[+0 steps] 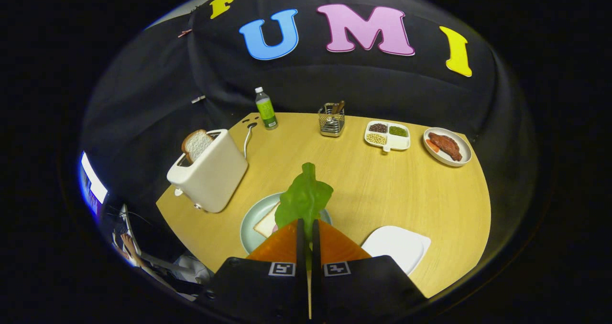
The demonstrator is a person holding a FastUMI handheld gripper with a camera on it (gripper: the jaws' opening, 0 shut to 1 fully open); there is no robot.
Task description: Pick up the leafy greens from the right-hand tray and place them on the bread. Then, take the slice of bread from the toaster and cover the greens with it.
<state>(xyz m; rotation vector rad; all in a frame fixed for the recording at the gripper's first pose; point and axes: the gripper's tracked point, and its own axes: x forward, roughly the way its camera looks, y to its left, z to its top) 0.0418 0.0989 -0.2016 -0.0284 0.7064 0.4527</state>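
Two orange fingers (287,243) of the hand-held gripper (306,224) are clenched on the leafy greens (304,197), the pads drawn nearly together with only a thin slit between them and the leaf's lower end caught in it. The green leaf stands up ahead of the fingertips, held in the air over a pale round plate (251,219) near the table's near edge. On that plate lies a slice of bread (267,226), one corner of it showing just to the left of the fingers; the rest is hidden behind the leaf and the gripper. Just right of the fingers, at the near edge of the wooden table (382,190), sits a white tray (397,245) with a bare surface. At the table's left edge stands a white toaster (210,173), and a second slice of bread (196,145) sticks up out of its slot. Along the far edge, from left to right, are a bottle with a green label (266,109), a wire holder (332,119) with utensils in it, a white divided dish (387,135) with beans or grains in its compartments, and, towards the far right corner, a white plate with a piece of meat (447,145). The toaster's cord (247,137) runs across the table towards the bottle.
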